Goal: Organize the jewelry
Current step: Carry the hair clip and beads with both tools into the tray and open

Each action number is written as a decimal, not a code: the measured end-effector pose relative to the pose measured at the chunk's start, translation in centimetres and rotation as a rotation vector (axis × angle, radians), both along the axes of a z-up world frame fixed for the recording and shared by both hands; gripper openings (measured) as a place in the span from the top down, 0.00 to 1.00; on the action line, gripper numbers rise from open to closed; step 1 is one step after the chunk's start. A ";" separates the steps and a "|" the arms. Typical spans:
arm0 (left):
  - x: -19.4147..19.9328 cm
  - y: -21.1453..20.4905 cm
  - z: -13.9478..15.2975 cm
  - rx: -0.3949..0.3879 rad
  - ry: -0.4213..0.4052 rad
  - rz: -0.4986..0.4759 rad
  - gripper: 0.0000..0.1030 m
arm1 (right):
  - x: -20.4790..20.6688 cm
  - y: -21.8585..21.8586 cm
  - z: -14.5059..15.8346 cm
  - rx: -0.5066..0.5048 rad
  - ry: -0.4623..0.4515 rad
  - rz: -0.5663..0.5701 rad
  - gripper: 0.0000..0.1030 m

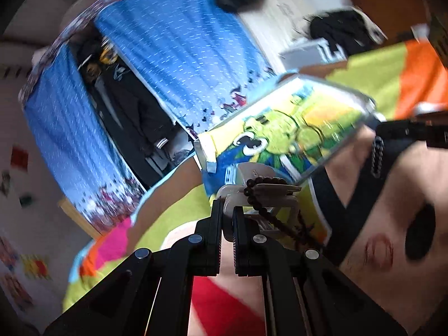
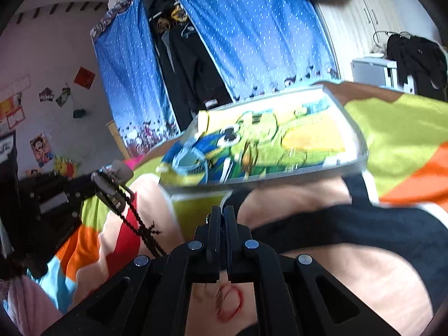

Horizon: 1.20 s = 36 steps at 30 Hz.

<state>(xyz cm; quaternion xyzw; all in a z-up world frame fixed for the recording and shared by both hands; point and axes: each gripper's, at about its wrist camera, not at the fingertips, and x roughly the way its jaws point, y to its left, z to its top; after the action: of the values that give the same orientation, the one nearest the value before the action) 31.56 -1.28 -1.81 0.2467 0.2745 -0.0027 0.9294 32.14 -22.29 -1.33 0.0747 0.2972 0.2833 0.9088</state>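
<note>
My left gripper (image 1: 227,210) is shut on a beige hair claw clip (image 1: 260,191) that has a string of dark brown beads (image 1: 266,212) draped over it; both show at the left in the right wrist view, the clip (image 2: 112,182) with the beads (image 2: 140,224) hanging down. A tin box with a green cartoon lid (image 1: 280,131) lies tilted just beyond the clip; it shows in the right wrist view (image 2: 266,145) too. My right gripper (image 2: 223,215) is shut, its tips at the box's near edge; whether it grips the box cannot be told.
All rests on a bright green, orange and pink cartoon bedspread (image 2: 397,128). A blue dotted wardrobe curtain (image 2: 252,33) with dark clothes hangs behind. A white unit (image 2: 372,70) with black clothing stands at the right.
</note>
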 end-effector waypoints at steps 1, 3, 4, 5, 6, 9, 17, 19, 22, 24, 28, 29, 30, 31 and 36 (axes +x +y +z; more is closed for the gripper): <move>0.8 0.0 0.1 -0.035 0.002 0.018 0.96 | 0.6 -0.2 0.1 0.008 -0.005 -0.004 0.97; 2.5 0.2 0.2 -0.109 0.005 0.054 0.96 | 1.8 -0.3 0.2 0.026 -0.013 -0.014 0.97; 3.0 0.1 0.4 -0.125 0.000 0.059 0.96 | 2.4 -0.4 0.2 0.036 -0.017 -0.020 0.97; 3.6 0.0 0.6 -0.158 -0.047 0.060 0.96 | 3.1 -0.5 0.3 0.048 -0.021 -0.026 0.97; 4.2 -0.1 0.9 -0.177 -0.054 0.061 0.96 | 4.0 -0.5 0.5 0.064 -0.026 -0.031 0.97; 5.5 -0.7 1.7 -0.209 -0.082 0.051 0.96 | 5.5 -0.7 0.9 0.082 -0.042 -0.040 0.97; 9.5 -1.3 1.6 -0.306 -0.034 0.055 0.96 | 9.1 -1.7 1.5 0.139 -0.066 -0.102 0.97; 10.5 -1.0 1.5 -0.356 0.008 0.061 0.96 | 10.0 -2.1 0.9 0.146 -0.046 -0.129 0.97; 11.6 -0.7 1.1 -0.395 0.062 0.081 0.96 | 10.8 -2.5 -0.1 0.147 -0.013 -0.153 0.97; 12.3 -0.4 0.8 -0.426 0.102 0.102 0.96 | 11.3 -2.6 -0.8 0.134 0.008 -0.167 0.97; 13.1 0.2 0.2 -0.457 0.159 0.131 0.95 | 11.6 -2.8 -1.6 0.116 0.031 -0.185 0.97; 13.0 0.2 0.3 -0.452 0.158 0.139 0.95 | 11.7 -2.8 -1.8 0.111 0.037 -0.190 0.97; 12.9 0.3 0.3 -0.450 0.159 0.141 0.95 | 11.7 -2.9 -1.9 0.099 0.044 -0.199 0.97; 13.0 0.3 0.3 -0.451 0.165 0.137 0.95 | 11.7 -2.9 -2.0 0.094 0.047 -0.203 0.97; 12.8 0.0 0.3 -0.424 0.193 0.141 0.70 | 11.8 -3.5 -2.4 0.080 0.065 -0.227 0.97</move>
<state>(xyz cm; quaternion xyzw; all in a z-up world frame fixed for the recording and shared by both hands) 44.40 -1.29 -1.51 0.0250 0.3716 -0.0190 0.9279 43.90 -25.81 -3.76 0.1529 0.3045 0.1877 0.9212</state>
